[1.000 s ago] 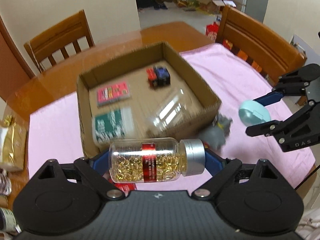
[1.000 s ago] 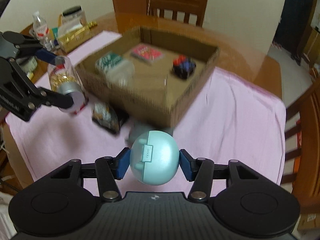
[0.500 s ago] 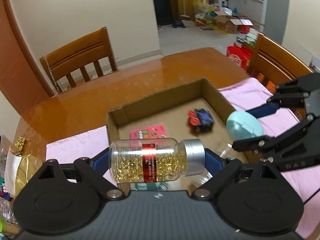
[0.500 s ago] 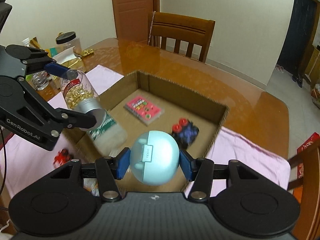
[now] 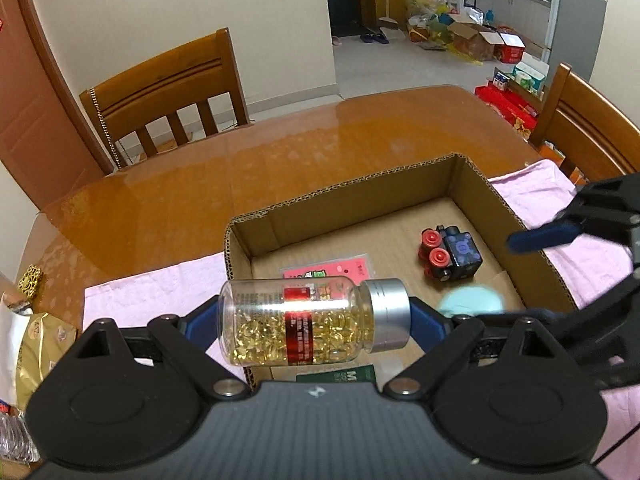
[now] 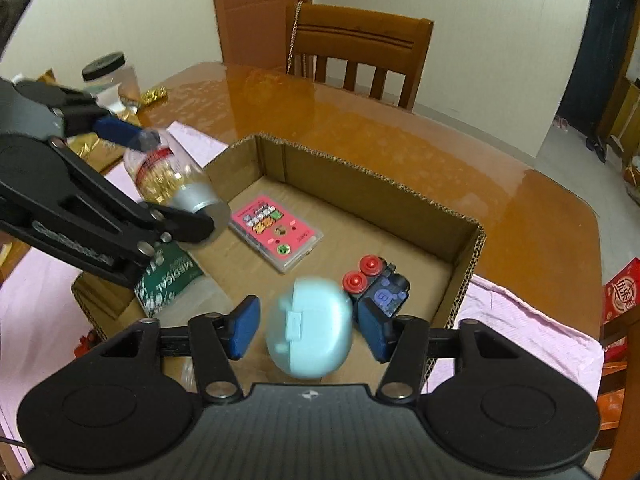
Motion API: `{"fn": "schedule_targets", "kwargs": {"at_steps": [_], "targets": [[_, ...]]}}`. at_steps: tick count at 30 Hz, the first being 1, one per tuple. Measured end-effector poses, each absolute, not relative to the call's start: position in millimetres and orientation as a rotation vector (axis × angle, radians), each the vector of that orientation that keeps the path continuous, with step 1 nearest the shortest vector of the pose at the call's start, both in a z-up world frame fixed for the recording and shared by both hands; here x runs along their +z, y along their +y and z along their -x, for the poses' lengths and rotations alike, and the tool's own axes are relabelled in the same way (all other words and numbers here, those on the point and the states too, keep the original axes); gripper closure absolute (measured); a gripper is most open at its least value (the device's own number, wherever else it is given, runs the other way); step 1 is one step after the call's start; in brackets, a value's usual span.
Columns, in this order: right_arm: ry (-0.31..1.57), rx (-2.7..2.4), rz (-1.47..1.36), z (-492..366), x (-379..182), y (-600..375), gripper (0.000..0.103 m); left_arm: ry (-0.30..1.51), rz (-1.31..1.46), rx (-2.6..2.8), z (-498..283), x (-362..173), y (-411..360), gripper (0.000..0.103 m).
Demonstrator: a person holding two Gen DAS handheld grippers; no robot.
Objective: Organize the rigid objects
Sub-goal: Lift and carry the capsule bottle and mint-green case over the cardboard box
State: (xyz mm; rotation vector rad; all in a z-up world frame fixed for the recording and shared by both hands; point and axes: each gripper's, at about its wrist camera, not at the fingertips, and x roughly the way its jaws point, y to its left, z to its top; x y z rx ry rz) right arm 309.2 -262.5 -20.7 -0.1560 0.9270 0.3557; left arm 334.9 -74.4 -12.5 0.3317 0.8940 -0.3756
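Observation:
My left gripper is shut on a clear bottle of golden capsules with a silver cap, held sideways over the near left corner of the cardboard box. The bottle also shows in the right wrist view. My right gripper is open over the box; the pale blue egg-shaped case sits blurred between its spread pads, free of them. In the left wrist view the case is low inside the box.
The box holds a pink card case, a black toy with red wheels and a green packet. Pink cloth covers the wooden table. Chairs stand around. Jar and packets sit far left.
Both grippers moved forward over the box. The right gripper has opened and let go of the blue case, which drops into the box. The left still holds the bottle.

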Motion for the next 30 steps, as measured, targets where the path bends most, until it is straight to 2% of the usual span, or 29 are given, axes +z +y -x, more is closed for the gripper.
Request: {"fn": "schedule_targets", "kwargs": {"at_steps": [3,14,30], "targets": [[0.902,0.348,0.146,-303.7,-14.8,-264.8,0.016,0.892,-0.348,-0.389,-337.9,-15.3,-76.9,0.010],[0.889,0.285,0.128,-282.4,-6.0,-275.0,0.003,0.898,-0.371,-0.437,-355.3,-23.3,-94.8,0.010],[0.889,0.231,0.112,-263.6,-2.9,-276.9,0.000,0.896,-0.337,-0.467,-379.9,-43.5,-126.8,0.010]]}}
